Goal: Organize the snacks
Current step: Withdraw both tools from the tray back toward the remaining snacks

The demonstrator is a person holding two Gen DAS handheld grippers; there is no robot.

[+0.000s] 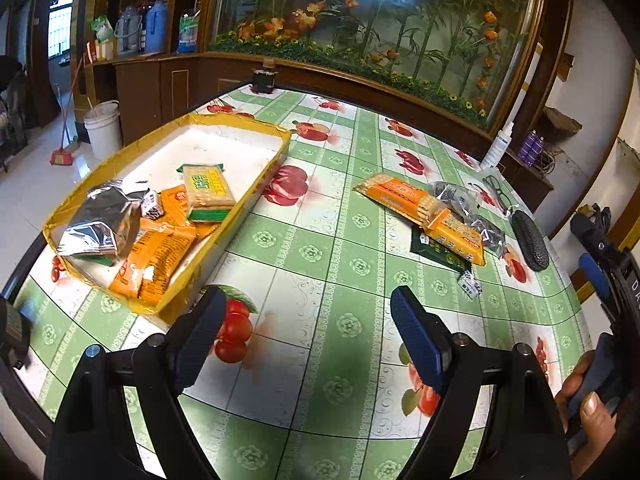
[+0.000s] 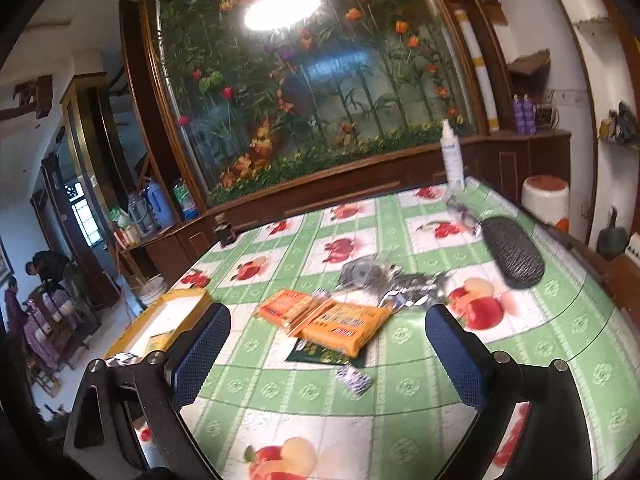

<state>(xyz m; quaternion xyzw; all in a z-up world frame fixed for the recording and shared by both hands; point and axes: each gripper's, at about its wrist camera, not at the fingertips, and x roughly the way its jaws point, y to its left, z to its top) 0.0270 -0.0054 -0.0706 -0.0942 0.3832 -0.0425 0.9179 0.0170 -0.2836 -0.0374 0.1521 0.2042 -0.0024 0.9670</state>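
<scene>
A tabletop (image 1: pixel 320 240) under a green checked cloth with fruit prints takes up most of the room in front of a big glass case of artificial flowers (image 1: pixel 360 20). On its left side sits a shallow tray (image 1: pixel 236 124) with a yellow rim. In the tray lie a silver bag (image 1: pixel 104 220), orange packets (image 1: pixel 156 256) partly under it, a green-edged cracker pack (image 1: pixel 208 192) on top of them, and a small black-and-white sachet (image 1: pixel 152 206).

Well apart, toward the right, a loose pile stays on the cloth: two orange cracker packs (image 2: pixel 332 320), a dark green packet (image 2: pixel 320 356) under the nearer one, crumpled silver wrappers (image 2: pixel 384 280) behind, and one small sachet (image 2: pixel 354 378) just in front.

Beyond the pile are a black glasses case (image 2: pixel 512 256), a pair of glasses (image 2: pixel 462 212) and a white spray bottle (image 2: pixel 452 156).

The left gripper (image 1: pixel 308 340) hangs over bare cloth beside the tray's near corner, its fingers wide apart and empty. The right gripper (image 2: pixel 328 352) faces the pile, fingers likewise spread with nothing between them.
</scene>
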